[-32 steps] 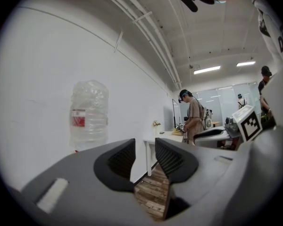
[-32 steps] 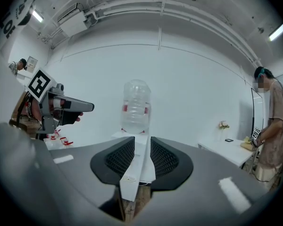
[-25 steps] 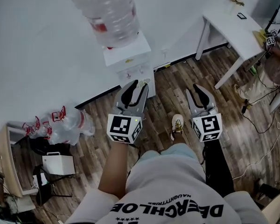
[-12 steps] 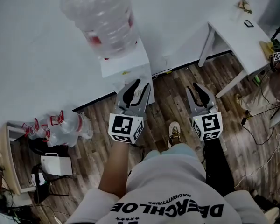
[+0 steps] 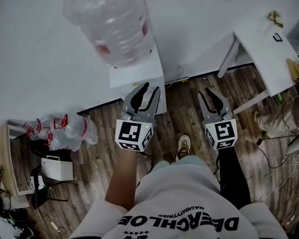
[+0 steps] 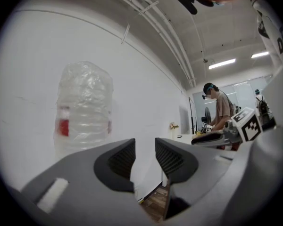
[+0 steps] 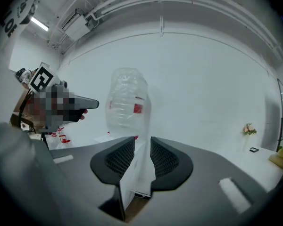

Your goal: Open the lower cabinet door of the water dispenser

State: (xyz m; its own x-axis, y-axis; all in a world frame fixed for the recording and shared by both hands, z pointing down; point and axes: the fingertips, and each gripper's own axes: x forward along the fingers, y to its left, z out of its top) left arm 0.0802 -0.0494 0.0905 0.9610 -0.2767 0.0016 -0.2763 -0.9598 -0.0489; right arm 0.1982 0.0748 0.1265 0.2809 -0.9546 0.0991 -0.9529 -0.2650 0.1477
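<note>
The white water dispenser (image 5: 138, 75) stands against the wall with a large clear bottle (image 5: 111, 23) on top. Its front and lower cabinet door are mostly hidden from the head view by my left gripper (image 5: 145, 89), which hovers open and empty just in front of it. My right gripper (image 5: 213, 94) is held open and empty to the right of it, over the wooden floor. The left gripper view shows only the bottle (image 6: 84, 109) above its jaws. In the right gripper view, the dispenser body (image 7: 137, 169) appears between the parted fingers, still at a distance.
A white table (image 5: 269, 48) stands at the right by the wall. Several empty bottles with red handles (image 5: 65, 130) lie on the floor at the left, near a white box (image 5: 59, 169) and a wooden shelf (image 5: 2, 156). Another person (image 6: 220, 111) stands far off.
Both grippers have moved forward toward the dispenser, which now sits closer and larger under the head view. The jaws look unchanged.
</note>
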